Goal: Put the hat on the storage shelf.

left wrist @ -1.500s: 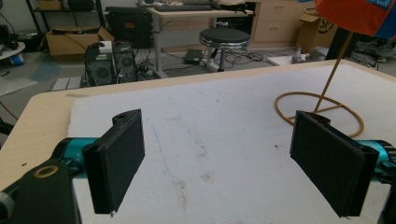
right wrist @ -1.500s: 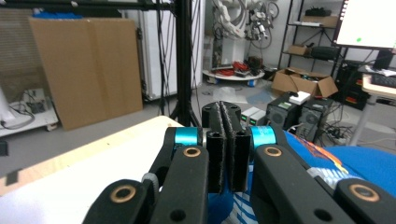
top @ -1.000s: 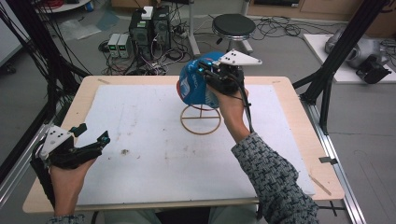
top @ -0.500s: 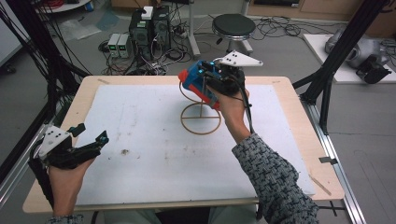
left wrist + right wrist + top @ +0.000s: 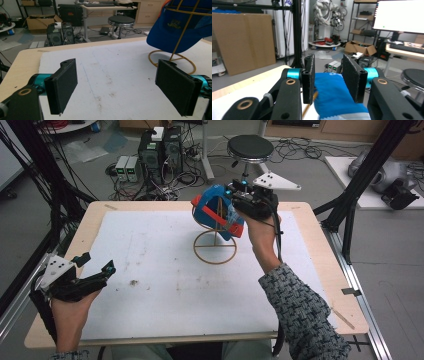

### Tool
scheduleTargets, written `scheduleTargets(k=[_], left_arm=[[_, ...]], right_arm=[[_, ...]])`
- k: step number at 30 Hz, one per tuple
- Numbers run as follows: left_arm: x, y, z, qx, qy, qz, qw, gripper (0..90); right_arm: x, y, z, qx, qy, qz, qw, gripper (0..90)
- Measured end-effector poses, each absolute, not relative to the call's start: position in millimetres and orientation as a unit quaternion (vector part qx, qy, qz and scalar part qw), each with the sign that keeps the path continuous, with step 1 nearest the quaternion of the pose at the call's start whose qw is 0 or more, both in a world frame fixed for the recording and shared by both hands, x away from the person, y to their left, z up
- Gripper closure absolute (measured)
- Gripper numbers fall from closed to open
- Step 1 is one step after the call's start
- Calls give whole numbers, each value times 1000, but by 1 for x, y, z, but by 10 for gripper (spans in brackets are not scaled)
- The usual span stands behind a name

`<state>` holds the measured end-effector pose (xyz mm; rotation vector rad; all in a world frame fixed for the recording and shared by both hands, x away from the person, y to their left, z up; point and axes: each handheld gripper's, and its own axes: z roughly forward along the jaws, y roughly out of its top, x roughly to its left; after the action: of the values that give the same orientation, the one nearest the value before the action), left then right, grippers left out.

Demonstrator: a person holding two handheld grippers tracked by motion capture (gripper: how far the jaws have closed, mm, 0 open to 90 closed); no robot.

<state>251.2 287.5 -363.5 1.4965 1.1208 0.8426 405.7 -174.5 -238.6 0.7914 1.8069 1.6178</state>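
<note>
On its wire stand (image 5: 215, 247), blue cap (image 5: 212, 215) hangs.

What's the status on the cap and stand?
Right hand-held gripper jaws just opened, cap between, unpinched. Cap on wire stand. Left hand-held gripper open, idle. Nothing blocking.

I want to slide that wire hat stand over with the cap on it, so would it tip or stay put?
Probably tippy. The stand is thin wire: one slim upright on a ring base, with the blue cap hung high and tilted to one side. It also looks light, so a push low on the ring would likely slide it, while a push on the cap would likely topple it.
</note>
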Motion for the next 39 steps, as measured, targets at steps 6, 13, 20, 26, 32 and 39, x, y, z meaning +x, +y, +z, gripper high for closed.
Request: scheduleTargets(k=[6, 13, 20, 26, 32, 39], left_arm=[[251, 288, -365, 624, 469, 351, 517, 182], [253, 287, -368, 627, 469, 348, 515, 182], [254, 286, -370, 628, 470, 346, 515, 182], [254, 284, -371, 630, 469, 345, 514, 182], [254, 281, -371, 632, 467, 345, 514, 181], [255, 280, -372, 633, 466, 344, 513, 181]], right_arm=[[403, -197, -240, 313, 663, 608, 305, 568], [395, -234, -245, 341, 642, 603, 329, 476], [382, -269, -249, 366, 616, 599, 358, 321], [369, -297, -261, 386, 601, 593, 372, 235], [357, -319, -275, 404, 586, 594, 375, 205], [343, -335, -292, 415, 578, 594, 376, 183]])
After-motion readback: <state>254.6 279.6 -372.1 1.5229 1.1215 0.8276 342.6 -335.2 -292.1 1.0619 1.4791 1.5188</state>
